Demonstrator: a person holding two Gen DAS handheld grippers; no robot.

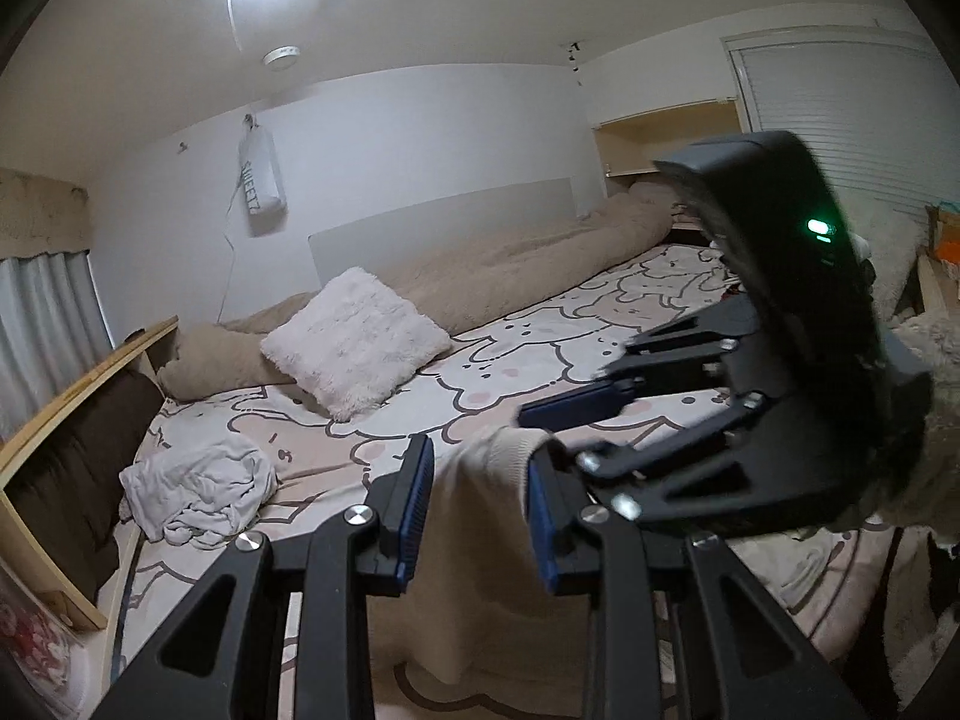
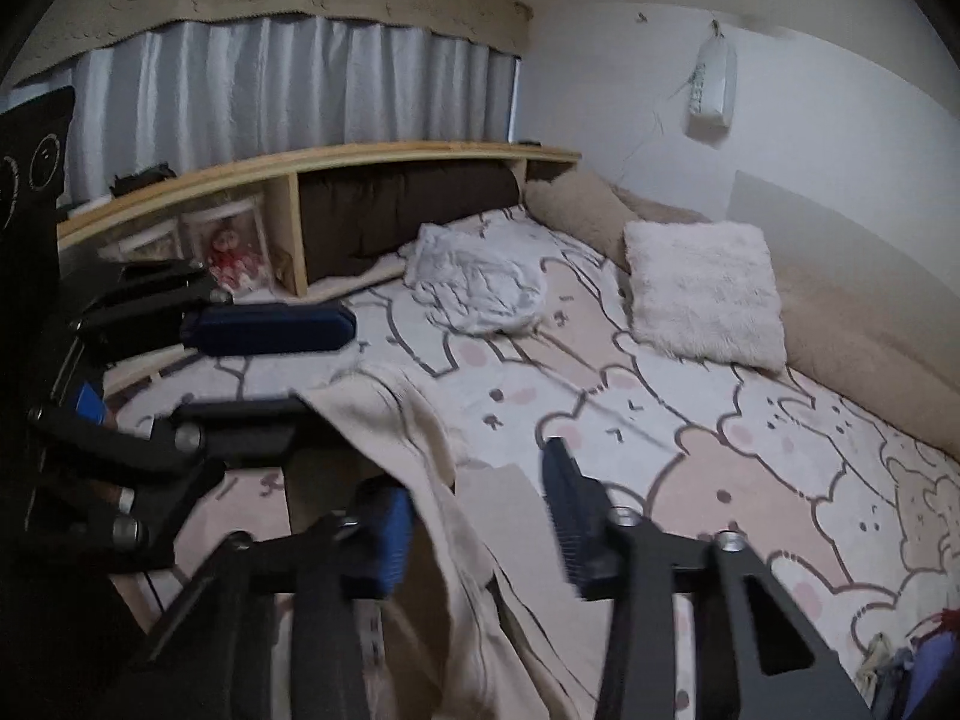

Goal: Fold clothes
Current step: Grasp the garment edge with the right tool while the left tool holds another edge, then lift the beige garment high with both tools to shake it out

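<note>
- Because the task is folding, both claws meet at one edge of the beige garment (image 1: 480, 540), which rises off the bed (image 2: 720, 480) toward them and is not lying flat.
- The left gripper (image 1: 480, 480) has its blue pads parted, and cloth fills the gap between them in its own view. From the other camera, bedsheet shows between its two fingers and the fabric starts at the lower one, so whether it is truly grasping cannot be told.
- The right gripper (image 2: 474, 480) also has its jaws apart. The fabric lies against its left pad, and the other pad appears to stand clear of it, so it looks released, not clenched on the cloth.
- Judging by this, the two claws are set close together so that the edge can be taken at neighbouring points and carried over as one fold.
- The garment is a soft, pale beige knit with a thicker hem or cuff at its raised end. It hangs in loose vertical folds and trails down onto the bear-patterned sheet at the near side of the bed.
- A crumpled white garment (image 1: 198, 492) lies well apart near the wooden headboard shelf, likely waiting its turn, and a fluffy pillow (image 1: 354, 342) sits beyond it.
</note>
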